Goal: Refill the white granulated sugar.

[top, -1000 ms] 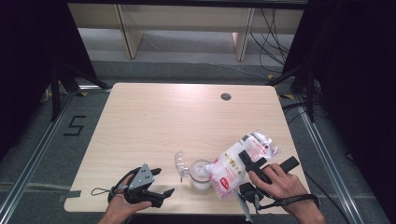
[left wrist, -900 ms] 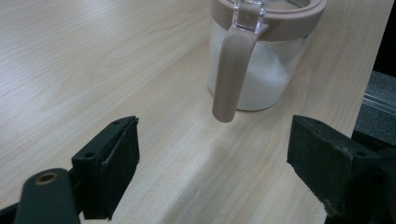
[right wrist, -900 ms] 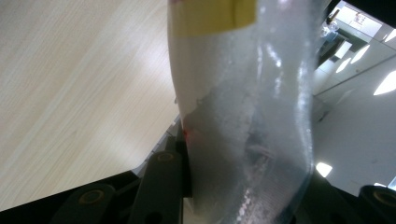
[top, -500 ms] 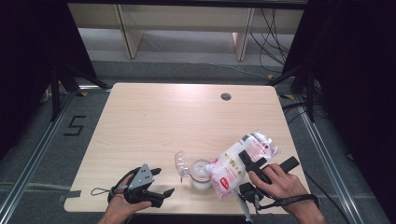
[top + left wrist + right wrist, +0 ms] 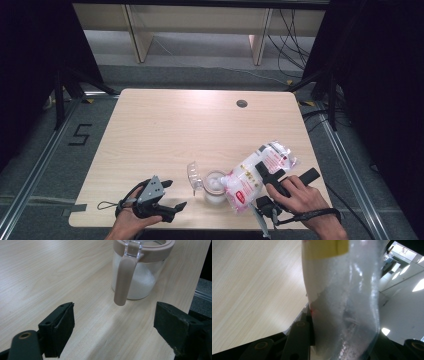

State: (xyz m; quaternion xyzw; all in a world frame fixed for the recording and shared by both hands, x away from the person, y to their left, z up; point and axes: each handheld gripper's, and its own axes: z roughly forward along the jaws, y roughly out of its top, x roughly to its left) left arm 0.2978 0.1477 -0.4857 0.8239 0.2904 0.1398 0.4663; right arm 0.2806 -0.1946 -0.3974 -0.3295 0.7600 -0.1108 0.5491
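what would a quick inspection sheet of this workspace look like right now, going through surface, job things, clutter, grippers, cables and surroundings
surface: light wood-grain table with a dark round grommet hole near the far edge.
job's things: clear jar with a beige rim and handle, lid flipped open, part full of white granules; white plastic bag with red print tilted with its lower end at the jar's mouth.
clutter: nothing seen.
grippers: left gripper open, empty, facing the jar's handle; right gripper shut on the bag.
cables: thin black loops trail from both grippers; more cables hang past the table's far right.
surroundings: grey floor marked 5, wooden shelf legs, black stands.
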